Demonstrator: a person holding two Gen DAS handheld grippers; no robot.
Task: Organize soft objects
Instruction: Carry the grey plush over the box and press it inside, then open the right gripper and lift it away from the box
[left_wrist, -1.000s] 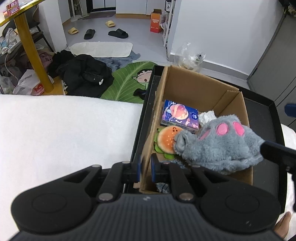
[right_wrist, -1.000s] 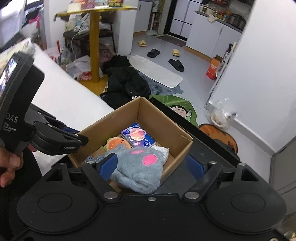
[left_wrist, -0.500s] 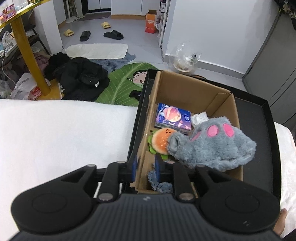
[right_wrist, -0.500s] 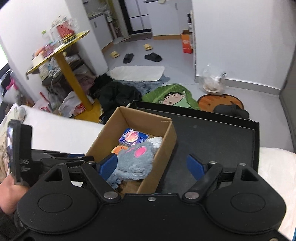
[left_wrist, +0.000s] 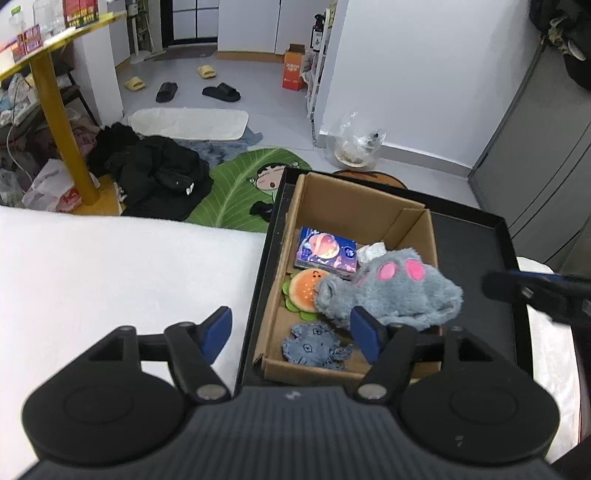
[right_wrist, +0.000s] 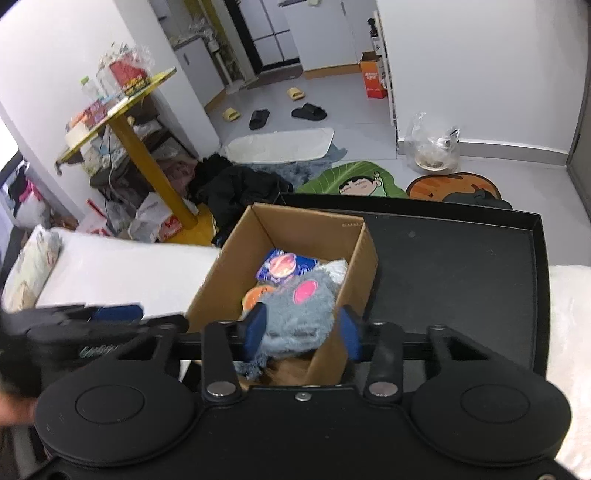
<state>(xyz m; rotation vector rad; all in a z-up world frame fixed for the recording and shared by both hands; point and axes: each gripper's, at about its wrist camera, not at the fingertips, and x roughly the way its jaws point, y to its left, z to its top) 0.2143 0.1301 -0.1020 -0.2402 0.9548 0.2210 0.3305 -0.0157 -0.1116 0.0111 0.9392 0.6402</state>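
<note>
A cardboard box (left_wrist: 354, 199) stands in a black tray (left_wrist: 472, 251). In it lie a grey plush with pink spots (left_wrist: 391, 291), a burger plush (left_wrist: 304, 290), a small blue-grey plush (left_wrist: 314, 345), a blue packet (left_wrist: 327, 253) and white tissue (left_wrist: 373, 251). My left gripper (left_wrist: 291, 325) hovers over the box's near left corner. Its jaws are opening and nothing is pressed between them. My right gripper (right_wrist: 301, 328) is over the box's right wall with jaws closing. The grey plush (right_wrist: 295, 314) and that wall show between its fingers, and no pad visibly presses. One of its fingers (left_wrist: 517, 288) shows right of the plush.
The tray rests on a white padded surface (left_wrist: 110, 277) that spreads to the left. Beyond its far edge are the floor, a green leaf mat (left_wrist: 243, 184), black clothes (left_wrist: 159, 177) and a yellow table leg (left_wrist: 62, 125). The tray's right half (right_wrist: 454, 280) is bare.
The left gripper let go of the box's near wall, spread wide and rose. The right gripper rolled level and narrowed its jaws about the grey plush and the box's right wall.
</note>
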